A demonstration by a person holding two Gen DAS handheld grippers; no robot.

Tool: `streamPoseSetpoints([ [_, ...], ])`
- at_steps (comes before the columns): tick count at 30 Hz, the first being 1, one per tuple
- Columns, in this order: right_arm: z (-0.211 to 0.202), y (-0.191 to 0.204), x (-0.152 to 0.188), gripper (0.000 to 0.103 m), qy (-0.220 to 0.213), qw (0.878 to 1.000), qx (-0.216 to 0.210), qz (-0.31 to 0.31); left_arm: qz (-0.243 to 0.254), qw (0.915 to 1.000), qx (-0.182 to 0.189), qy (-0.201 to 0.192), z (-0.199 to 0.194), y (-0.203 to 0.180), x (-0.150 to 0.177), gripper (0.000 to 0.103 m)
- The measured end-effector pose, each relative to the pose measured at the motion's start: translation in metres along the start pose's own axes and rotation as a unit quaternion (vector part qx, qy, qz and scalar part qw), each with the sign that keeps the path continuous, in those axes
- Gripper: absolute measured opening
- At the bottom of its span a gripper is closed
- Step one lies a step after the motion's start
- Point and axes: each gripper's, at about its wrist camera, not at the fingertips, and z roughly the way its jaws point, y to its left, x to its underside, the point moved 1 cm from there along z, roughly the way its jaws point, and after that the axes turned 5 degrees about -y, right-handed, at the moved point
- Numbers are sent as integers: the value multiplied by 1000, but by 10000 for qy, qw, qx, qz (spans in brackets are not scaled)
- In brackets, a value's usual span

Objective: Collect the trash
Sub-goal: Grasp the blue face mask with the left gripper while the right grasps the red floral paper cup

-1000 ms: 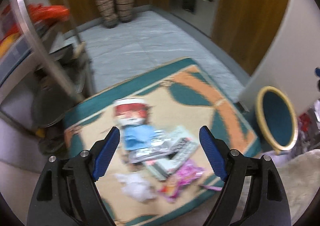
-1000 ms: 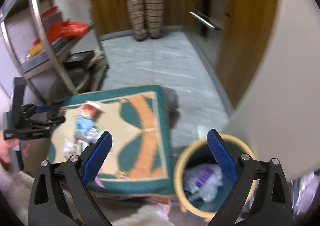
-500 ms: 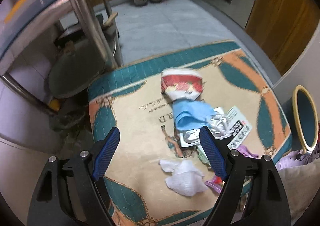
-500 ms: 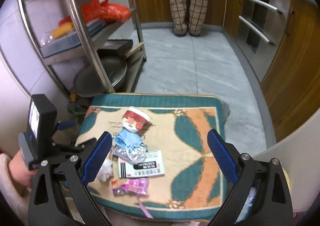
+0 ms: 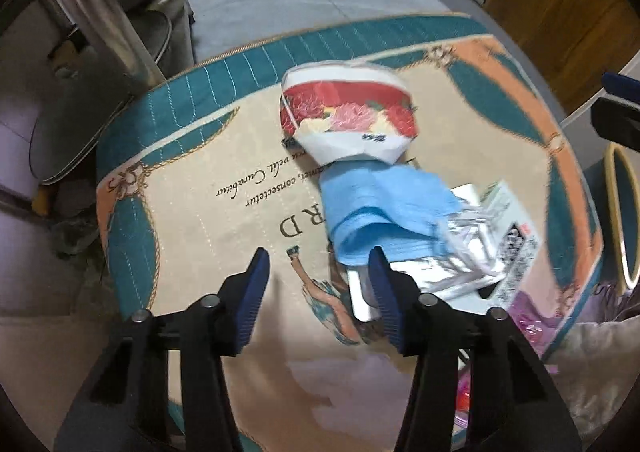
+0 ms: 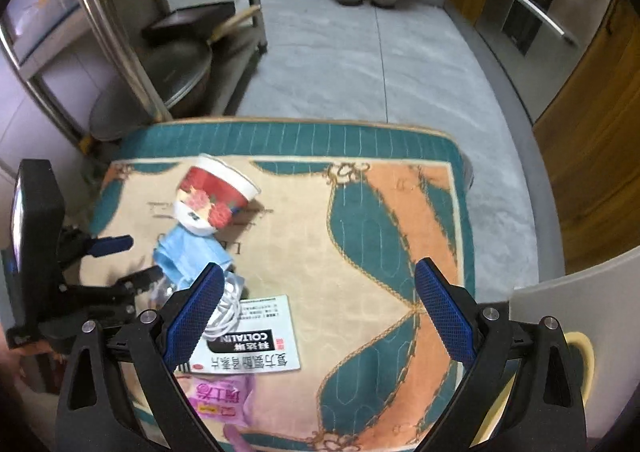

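Left gripper (image 5: pixel 318 272) jaws closing, nothing between; tissue beneath hidden. Right gripper (image 6: pixel 318 298) wide open, empty. Bin (image 6: pixel 582 348) lower right, mostly cut off.

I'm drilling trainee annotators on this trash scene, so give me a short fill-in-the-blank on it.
1. The crushed paper cup has a ____ floral band.
2. The face mask beside the cup is ____.
3. The trash lies on a patterned ____ with a teal border.
4. The pad of the closing left gripper nearest the mask is coloured ____.

Answers: red; blue; mat; blue

Cup (image 6: pixel 214 193) behind mask (image 6: pixel 188 252), perhaps overlapping it, on mat (image 6: pixel 360 244)
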Motion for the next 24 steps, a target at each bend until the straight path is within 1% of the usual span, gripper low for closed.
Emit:
streamPoseSetpoints([
  [1, 3, 1, -1, 95, 16, 10000, -13, 6, -10, 10000, 12, 14, 3, 1, -1, 43],
  [3, 5, 3, -4, 95, 17, 10000, -56, 5, -92, 9999, 129, -52, 5, 3, -4, 42],
  [4, 7, 6, -6, 95, 11, 10000, -87, -20, -98, 9998, 171, -96, 5, 3, -5, 39],
  [6, 9, 11, -8, 95, -5, 9999, -116, -84, -1, 9996, 274, -109, 6, 0, -7, 26],
  [7, 11, 15, -9, 95, -14, 9998, -120, -137, 101, 9994, 330, -41, 7, -2, -6, 11],
  [8, 14, 18, -10, 95, -21, 9997, -121, -188, 249, 9989, 385, 42, 7, -4, -4, 5],
  [10, 19, 23, -14, 95, -35, 9996, -155, -227, 360, 9985, 413, 25, 0, -2, 0, 4],
  [13, 32, 30, -21, 95, -75, 9992, -344, -196, 304, 9987, 392, -89, -13, 14, 3, 3],
  [15, 40, 36, -25, 95, -140, 9988, -394, -266, 133, 9994, 292, -108, -20, 33, 7, 3],
  [20, 59, 60, -31, 95, -334, 9952, -521, -761, -378, 9991, -180, -58, -23, 79, 20, 3],
  [23, 72, 73, -30, 95, -305, 9928, -546, -1020, -619, 9977, -290, -38, -22, 95, 24, 3],
  [24, 77, 76, -29, 95, -264, 9920, -619, -1067, -659, 9974, -288, -33, -22, 98, 24, 3],
])
